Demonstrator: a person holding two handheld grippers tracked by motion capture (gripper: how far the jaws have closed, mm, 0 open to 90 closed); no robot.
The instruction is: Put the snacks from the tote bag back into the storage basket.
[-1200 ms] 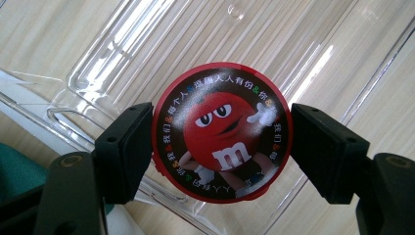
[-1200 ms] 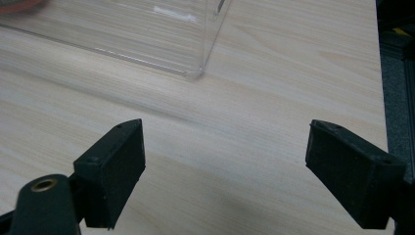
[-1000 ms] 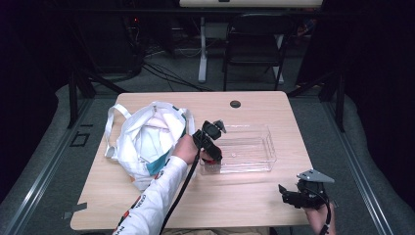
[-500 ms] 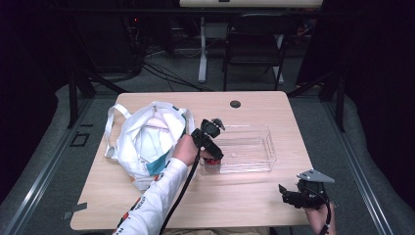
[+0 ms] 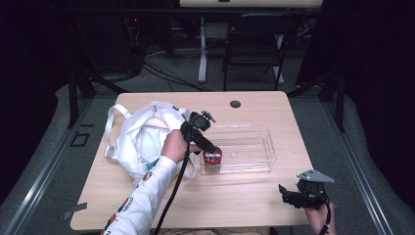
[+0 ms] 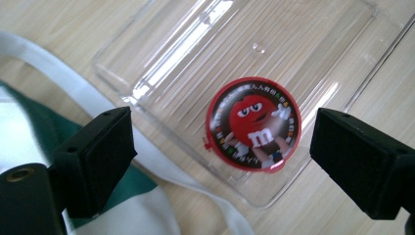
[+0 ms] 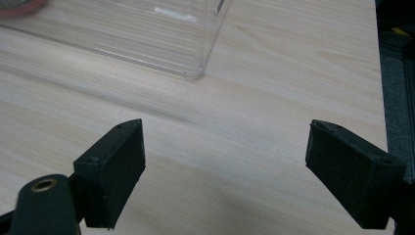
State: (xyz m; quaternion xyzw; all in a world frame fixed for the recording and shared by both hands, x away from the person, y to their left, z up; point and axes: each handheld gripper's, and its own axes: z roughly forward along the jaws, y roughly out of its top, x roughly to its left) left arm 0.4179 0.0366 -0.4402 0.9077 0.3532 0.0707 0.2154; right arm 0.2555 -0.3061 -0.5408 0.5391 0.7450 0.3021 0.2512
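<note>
Standing in 1 clear tray (image 6: 171, 58): 1 red-lidded tub (image 6: 253, 124); both hand-held grippers (image 6: 220, 161) (image 7: 225, 171) w/ jaws apart

- One wooden table (image 5: 254, 205).
- One clear plastic tray (image 5: 254, 149) on it.
- One round candy tub with a red lid (image 6: 253, 123), standing in the tray.
- One white cloth bag (image 5: 142, 139).
- Two handheld grippers: left gripper (image 6: 220, 164), right gripper (image 7: 225, 174).
- One black chair (image 5: 254, 54) behind the table.
</note>
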